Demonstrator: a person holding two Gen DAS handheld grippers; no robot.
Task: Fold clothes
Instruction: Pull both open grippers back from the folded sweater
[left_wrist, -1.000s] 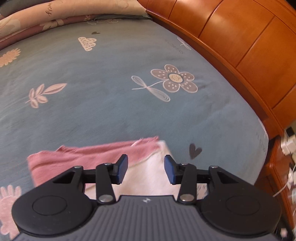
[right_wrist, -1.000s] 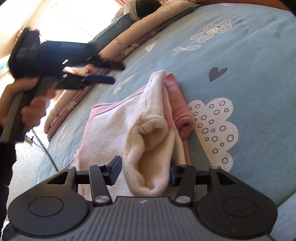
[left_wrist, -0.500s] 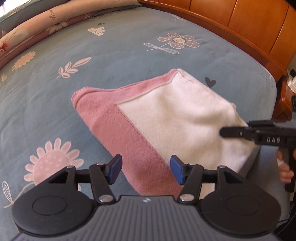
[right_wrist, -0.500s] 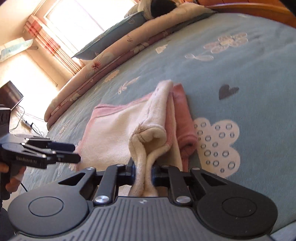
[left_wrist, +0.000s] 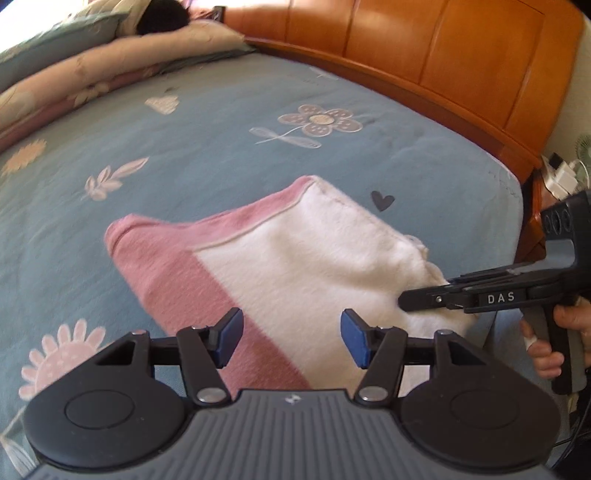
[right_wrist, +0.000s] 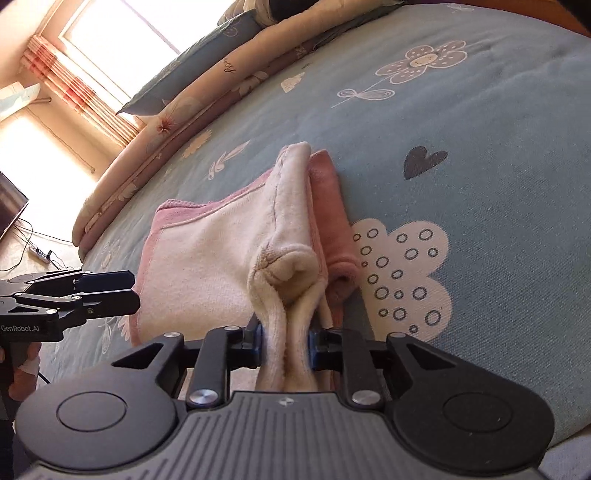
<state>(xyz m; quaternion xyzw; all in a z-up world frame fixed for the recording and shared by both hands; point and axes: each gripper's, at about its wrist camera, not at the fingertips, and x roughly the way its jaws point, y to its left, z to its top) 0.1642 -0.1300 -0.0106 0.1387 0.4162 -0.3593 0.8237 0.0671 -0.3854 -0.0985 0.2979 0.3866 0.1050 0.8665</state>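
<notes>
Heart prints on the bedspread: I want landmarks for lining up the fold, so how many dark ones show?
1. A dark heart lies on the blue bedspread just beyond the pink-and-white towel's far corner. More could be hidden under the towel.

Setting: home bedroom. Evidence: a bed fills both views, covered by a blue sheet printed with flowers, hearts and clouds. Orange wooden headboard runs along the upper right of the left wrist view. Rolled quilt and pillow lie along the bed's far edge. Sunlit window with striped curtain sits upper left in the right wrist view.
</notes>
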